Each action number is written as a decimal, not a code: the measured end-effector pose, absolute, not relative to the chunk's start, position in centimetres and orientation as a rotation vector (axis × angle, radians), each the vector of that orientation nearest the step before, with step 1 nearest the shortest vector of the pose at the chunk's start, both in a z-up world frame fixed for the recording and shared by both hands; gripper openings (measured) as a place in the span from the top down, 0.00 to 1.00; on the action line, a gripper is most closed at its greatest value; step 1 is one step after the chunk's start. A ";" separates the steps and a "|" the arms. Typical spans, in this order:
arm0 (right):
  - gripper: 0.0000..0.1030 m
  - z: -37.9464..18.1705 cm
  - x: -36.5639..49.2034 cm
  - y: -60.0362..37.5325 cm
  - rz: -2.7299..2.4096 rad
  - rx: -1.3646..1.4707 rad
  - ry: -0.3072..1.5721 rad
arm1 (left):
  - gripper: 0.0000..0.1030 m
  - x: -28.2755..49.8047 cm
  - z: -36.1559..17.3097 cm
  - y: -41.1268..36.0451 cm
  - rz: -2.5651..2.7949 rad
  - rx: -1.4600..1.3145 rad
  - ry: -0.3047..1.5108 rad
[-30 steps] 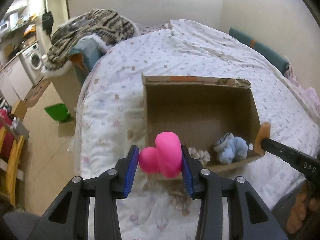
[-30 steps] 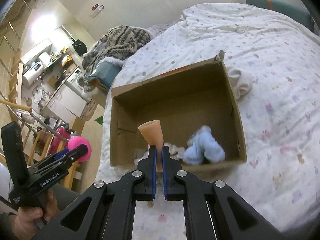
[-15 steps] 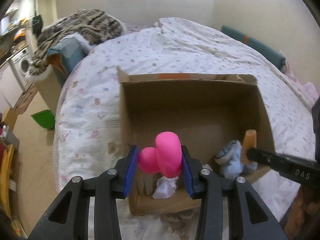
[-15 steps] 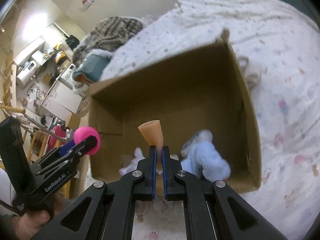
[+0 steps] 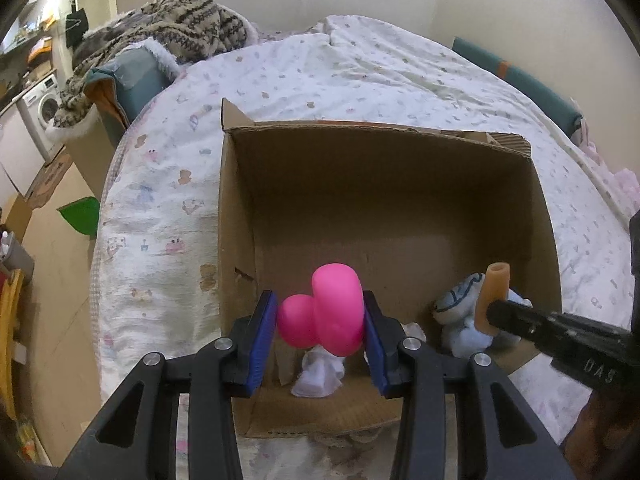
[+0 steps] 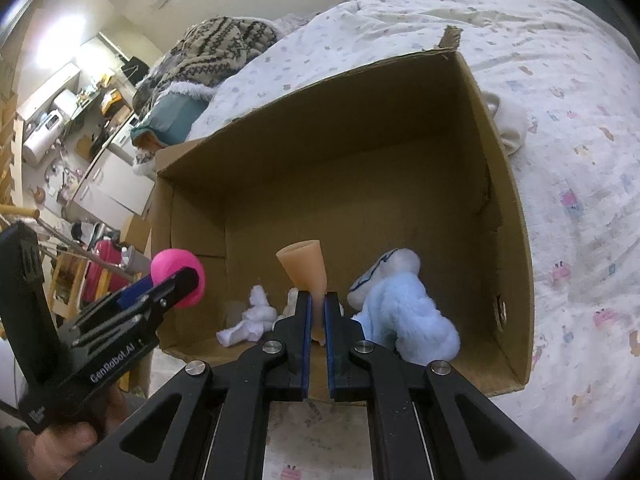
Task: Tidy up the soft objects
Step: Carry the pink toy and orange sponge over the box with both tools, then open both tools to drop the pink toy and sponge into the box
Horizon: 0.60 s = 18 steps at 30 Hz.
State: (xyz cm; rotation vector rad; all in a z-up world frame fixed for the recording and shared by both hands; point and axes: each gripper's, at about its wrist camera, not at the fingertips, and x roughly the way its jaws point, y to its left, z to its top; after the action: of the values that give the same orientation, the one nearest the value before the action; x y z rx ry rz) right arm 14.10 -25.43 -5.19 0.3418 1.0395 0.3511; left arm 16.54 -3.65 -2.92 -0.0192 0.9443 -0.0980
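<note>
Sitting on a patterned white bedspread (image 5: 360,72), an open brown cardboard box (image 5: 384,208) is lying under the left gripper (image 5: 320,320) clamping a pink rubbery toy (image 5: 332,312) and the right gripper (image 6: 316,308) pinching a peach silicone tube (image 6: 306,268).

Box (image 6: 500,184) far half bare, open to reach; near floor crowded: blue plush (image 6: 404,312), white cloth (image 6: 248,322).

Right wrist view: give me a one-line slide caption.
Right tongs shut on a tan cone-shaped soft piece over the open cardboard box, beside a blue plush toy.
</note>
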 end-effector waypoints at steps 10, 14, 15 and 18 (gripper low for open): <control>0.93 -5.7 14.2 -24.9 0.360 0.350 1.066 | 0.63 16.5 -3.0 -3.9 -0.087 -0.017 0.946; 0.92 -5.7 14.2 -25.0 0.352 0.359 1.068 | 0.63 16.6 -3.3 -4.1 -0.088 -0.007 0.956; 0.92 -5.7 14.2 -25.0 0.349 0.359 1.068 | 0.63 16.6 -3.3 -4.1 -0.090 -0.003 0.957; 0.90 -5.7 14.2 -24.9 0.357 0.362 1.072 | 0.63 16.5 -3.4 -4.3 -0.101 0.009 0.961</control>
State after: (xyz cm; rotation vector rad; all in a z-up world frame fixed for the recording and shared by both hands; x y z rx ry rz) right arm 14.20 -24.91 -5.71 0.3621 1.0723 0.3567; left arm 16.55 -4.32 -3.45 0.0088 0.9605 -0.1007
